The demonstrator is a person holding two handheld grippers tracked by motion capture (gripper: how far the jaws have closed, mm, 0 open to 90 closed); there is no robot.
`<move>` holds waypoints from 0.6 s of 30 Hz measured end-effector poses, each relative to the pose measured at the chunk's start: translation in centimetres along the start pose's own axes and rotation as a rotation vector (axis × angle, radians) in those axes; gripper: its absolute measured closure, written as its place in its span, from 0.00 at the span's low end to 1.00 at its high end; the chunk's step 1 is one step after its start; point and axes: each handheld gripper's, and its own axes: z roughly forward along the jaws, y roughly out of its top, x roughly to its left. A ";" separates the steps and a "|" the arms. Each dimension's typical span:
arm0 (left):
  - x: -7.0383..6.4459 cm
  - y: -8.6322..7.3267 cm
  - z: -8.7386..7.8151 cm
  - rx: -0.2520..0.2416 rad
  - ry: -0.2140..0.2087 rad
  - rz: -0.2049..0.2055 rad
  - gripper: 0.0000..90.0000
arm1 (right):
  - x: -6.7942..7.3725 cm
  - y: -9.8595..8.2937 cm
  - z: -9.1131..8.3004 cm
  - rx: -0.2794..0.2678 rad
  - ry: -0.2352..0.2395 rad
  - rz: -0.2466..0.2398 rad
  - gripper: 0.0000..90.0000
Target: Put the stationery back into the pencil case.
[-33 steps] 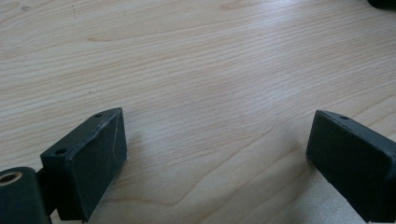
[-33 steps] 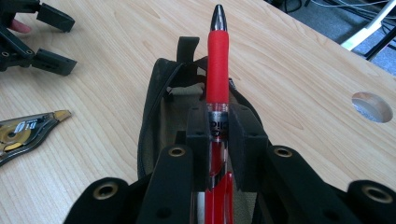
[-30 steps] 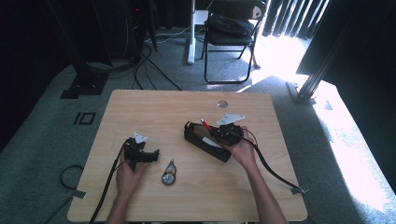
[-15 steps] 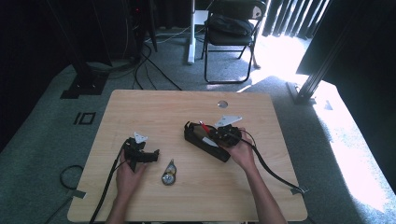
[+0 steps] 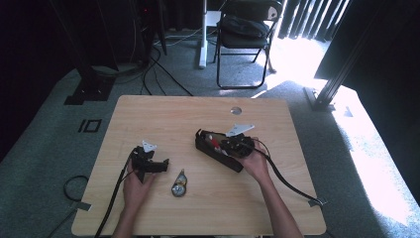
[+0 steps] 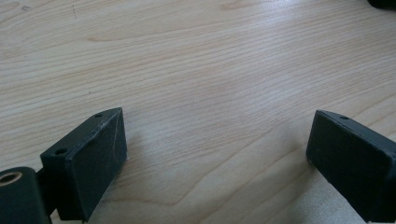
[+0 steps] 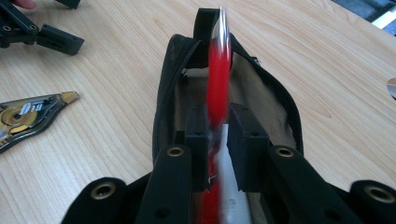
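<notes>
1. One surface (image 5: 148, 114) carries it all.
2. One black pouch (image 7: 177, 70) lies unzipped right under the right gripper (image 7: 217, 140), its mouth open toward the jaws.
3. Two grippers: the right one is clamped on a red, flat item (image 7: 218, 88), blurred so I can't name it, held on edge inside the pouch mouth. The left gripper (image 6: 217, 140) has its jaws spread wide over bare wood, holding nothing.
4. One correction tape (image 5: 179, 185) lies between the two grippers, nearer the left one.
5. To do this well, I'd keep the red item edge-on along the zip line and lower it deep before letting go, clear of the teeth.
</notes>
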 end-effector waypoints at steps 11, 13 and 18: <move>0.0 0.0 0.0 0.000 0.000 0.001 0.06 | 0.6 0.2 -1.2 -0.032 -0.029 -0.012 0.80; 0.0 0.0 0.0 0.003 -0.001 0.004 0.06 | 0.7 0.3 -1.6 -0.046 -0.036 -0.014 0.78; 0.0 0.0 0.0 0.003 -0.001 0.004 0.06 | 1.4 0.3 -2.6 -0.071 -0.045 -0.010 0.72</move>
